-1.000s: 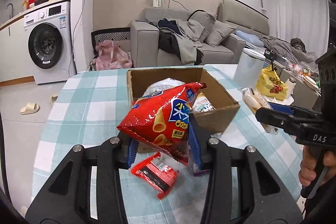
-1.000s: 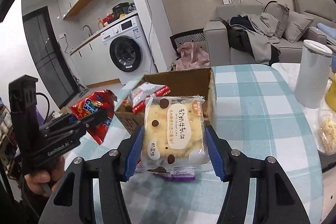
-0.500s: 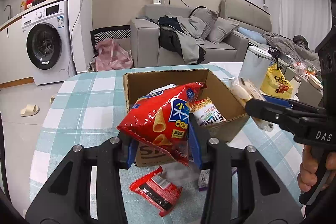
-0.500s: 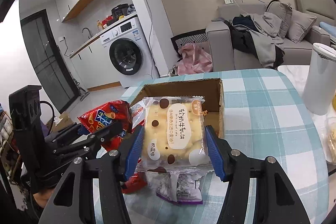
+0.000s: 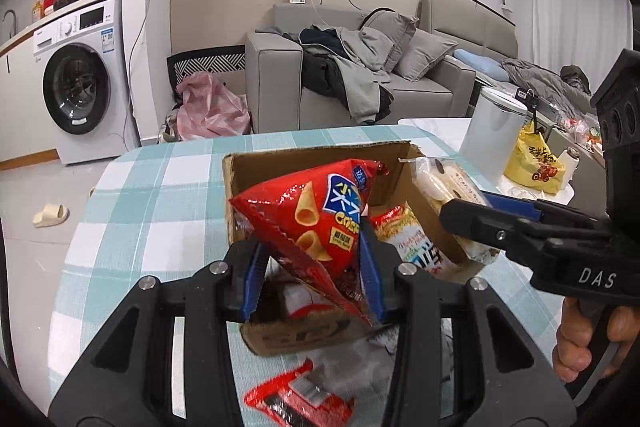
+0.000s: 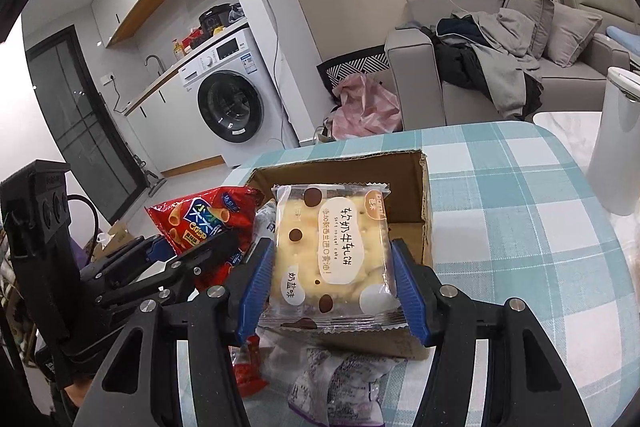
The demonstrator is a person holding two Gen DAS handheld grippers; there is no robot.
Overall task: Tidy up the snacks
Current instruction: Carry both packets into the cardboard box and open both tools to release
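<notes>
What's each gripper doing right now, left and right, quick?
Left gripper: closed on the red chip bag, over the cardboard box.
Right gripper: closed on the yellow cake packet, also over the box.

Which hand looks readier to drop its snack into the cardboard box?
Probably the right. Its tongs hold the nougat cake pack squarely above the cardboard box opening. The left tongs grip the red crisps bag lower, near the box's front wall.
</notes>
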